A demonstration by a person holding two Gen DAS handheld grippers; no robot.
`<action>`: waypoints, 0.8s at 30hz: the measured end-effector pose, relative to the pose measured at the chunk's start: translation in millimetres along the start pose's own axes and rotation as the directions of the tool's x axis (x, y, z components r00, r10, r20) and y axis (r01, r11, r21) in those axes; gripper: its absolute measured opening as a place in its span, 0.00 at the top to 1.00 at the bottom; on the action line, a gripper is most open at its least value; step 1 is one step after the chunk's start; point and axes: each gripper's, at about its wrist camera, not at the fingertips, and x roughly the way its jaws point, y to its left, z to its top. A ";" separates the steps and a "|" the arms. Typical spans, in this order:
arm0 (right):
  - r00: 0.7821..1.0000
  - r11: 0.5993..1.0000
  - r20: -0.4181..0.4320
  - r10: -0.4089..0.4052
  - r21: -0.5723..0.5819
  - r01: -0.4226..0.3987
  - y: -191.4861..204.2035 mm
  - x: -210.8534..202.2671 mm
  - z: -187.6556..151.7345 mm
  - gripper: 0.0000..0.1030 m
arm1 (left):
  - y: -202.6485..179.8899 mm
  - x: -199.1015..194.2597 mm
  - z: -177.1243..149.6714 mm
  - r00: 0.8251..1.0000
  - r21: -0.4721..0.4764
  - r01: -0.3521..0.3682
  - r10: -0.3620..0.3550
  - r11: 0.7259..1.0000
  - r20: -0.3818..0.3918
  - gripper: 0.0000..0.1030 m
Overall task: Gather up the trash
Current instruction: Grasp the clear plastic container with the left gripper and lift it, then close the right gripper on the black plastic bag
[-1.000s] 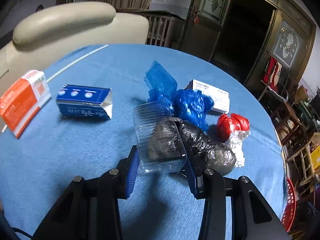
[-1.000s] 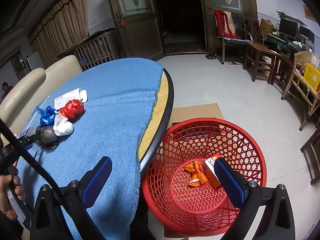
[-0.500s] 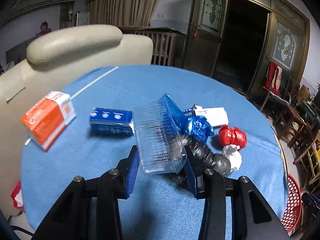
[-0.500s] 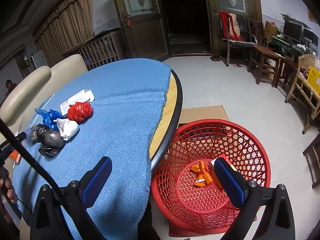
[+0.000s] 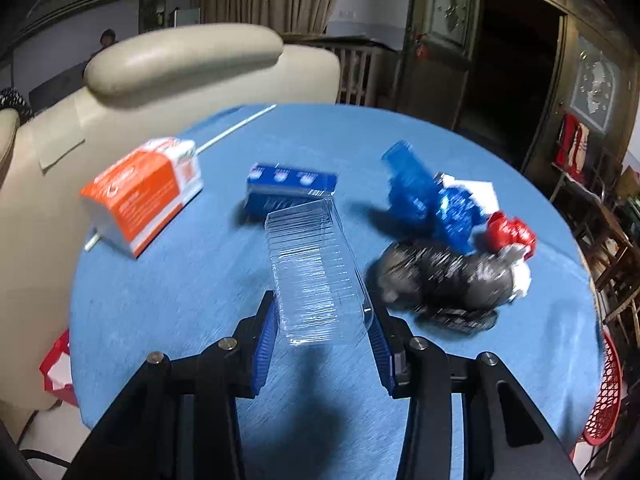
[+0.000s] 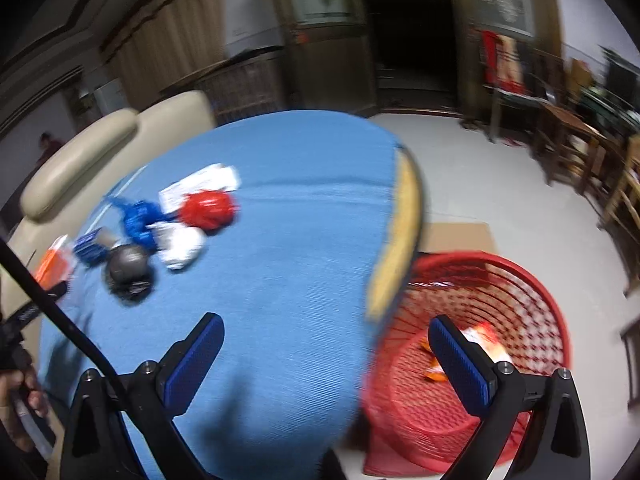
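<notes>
So the left gripper has its blue pads squeezed on the near end of a clear tray, one of those ribbed plastic food boxes. It's up off the blue cloth and sticks out ahead of the jaws, tilted up and away. The right gripper is wide open with nothing in it, hovering over the table's edge, one finger in front of the cloth and the other in front of the basket.

The step, as far as I can judge, is carrying the tray to that red basket on the floor just off the table's right side. There's already some orange wrapper stuff in the bottom of it.

Tips for doing it well:
- Thin plastic like this flexes and can pop out, so keep the squeeze steady and don't swing fast.
- Only one end is pinched, so avoid twisting the wrist much.
- Get fully past the table rim and over the basket before letting go, low enough that it doesn't bounce out.

Meanwhile the free gripper could go for the black bag or the red wad, both well within reach.
</notes>
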 end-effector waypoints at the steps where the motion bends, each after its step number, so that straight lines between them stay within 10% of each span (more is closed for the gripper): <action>1: 1.000 0.999 -0.002 0.030 -0.026 -0.030 10.9 2.4 4.4 0.00 | 2.2 1.3 -2.1 1.000 -0.001 -0.003 0.003 1.000 -0.007 0.56; 12: 0.947 0.900 -0.089 0.307 -0.296 -0.320 157.1 55.4 50.0 0.00 | 17.3 5.4 -7.6 0.999 -0.013 -0.004 0.004 1.000 -0.034 0.56; 24: 0.926 0.821 -0.228 0.301 -0.432 -0.374 231.3 127.7 54.8 0.01 | 31.4 13.0 -9.1 0.998 -0.037 -0.004 0.002 0.999 -0.060 0.56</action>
